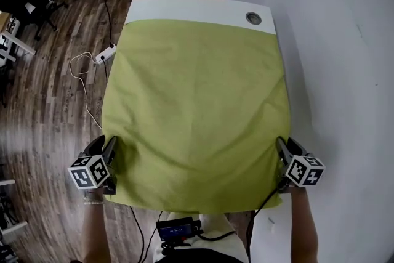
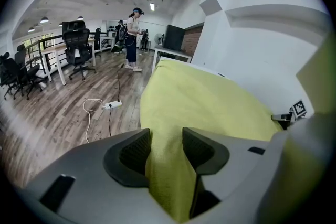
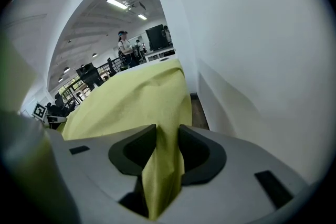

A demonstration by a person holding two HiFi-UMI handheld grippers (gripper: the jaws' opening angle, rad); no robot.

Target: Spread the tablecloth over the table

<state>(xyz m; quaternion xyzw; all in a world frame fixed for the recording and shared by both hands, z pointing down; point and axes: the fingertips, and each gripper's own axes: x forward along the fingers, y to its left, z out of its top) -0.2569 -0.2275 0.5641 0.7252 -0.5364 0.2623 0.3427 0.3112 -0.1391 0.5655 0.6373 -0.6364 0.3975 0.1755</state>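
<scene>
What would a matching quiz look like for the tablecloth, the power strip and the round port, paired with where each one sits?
Things:
1 tablecloth
2 power strip
3 round port

Places:
A on the wood floor
B in the bare white strip at the far end of the table
C draped over most of the tabletop

Pairs: 1-C, 2-A, 3-B

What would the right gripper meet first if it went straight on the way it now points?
The right gripper pinches the tablecloth in its jaws; straight ahead it would push into that same cloth lying over the table, probably before anything else, though depth is unclear.
</scene>
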